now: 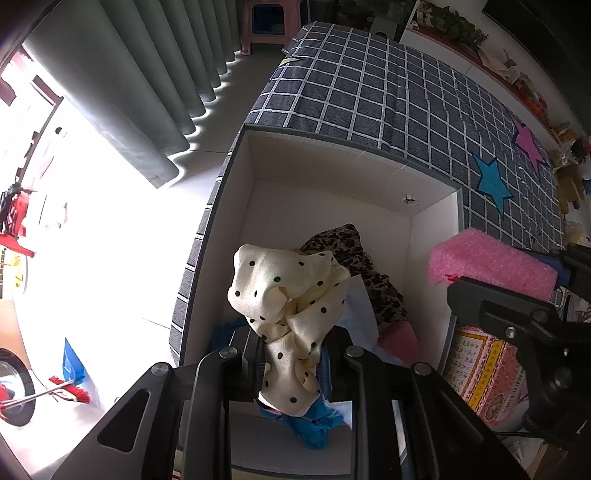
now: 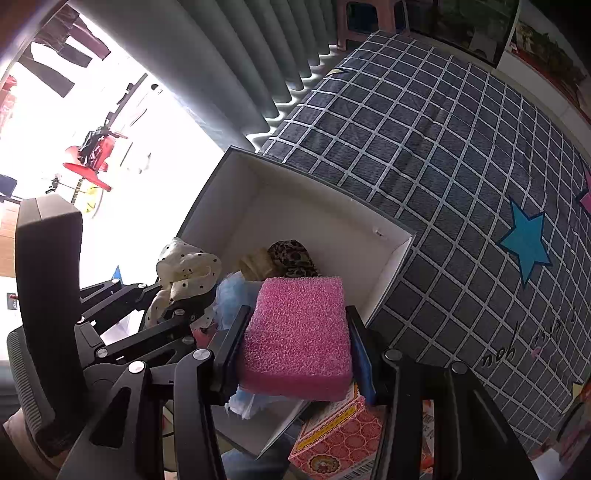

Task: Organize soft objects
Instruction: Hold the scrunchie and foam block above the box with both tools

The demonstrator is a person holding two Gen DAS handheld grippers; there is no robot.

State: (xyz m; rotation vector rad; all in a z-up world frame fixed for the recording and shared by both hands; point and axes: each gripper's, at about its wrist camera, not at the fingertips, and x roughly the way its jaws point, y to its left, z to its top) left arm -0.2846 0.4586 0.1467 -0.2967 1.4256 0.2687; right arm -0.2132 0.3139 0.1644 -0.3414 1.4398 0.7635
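Over the white box (image 1: 325,173), the left gripper (image 1: 291,354) pinches a cream polka-dot cloth (image 1: 288,291); beside it the right gripper (image 2: 295,347) clamps a pink sponge (image 2: 299,332), apparently above a leopard-print fabric (image 2: 291,256).

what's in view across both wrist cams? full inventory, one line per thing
polka-dot cloth: 1, cream with black dots, clamped in left gripper over the box
foam block: 1, pink, clamped in right gripper at the box's right edge
box: 1, white inside, open, against the bed
leopard-print cloth: 1, brown and black, inside box
blue cloth: 1, blue, under the polka-dot cloth in the box
pink item: 1, pink, in box's right corner, type unclear
bed cover: 1, dark grey with white grid and stars, behind box
patterned carton: 1, red and yellow, right of box
curtain: 1, grey-green, upper left
stool: 1, pink, far end by curtain
left gripper: 1, black, jaws shut on cloth
right gripper: 1, black, jaws shut on foam
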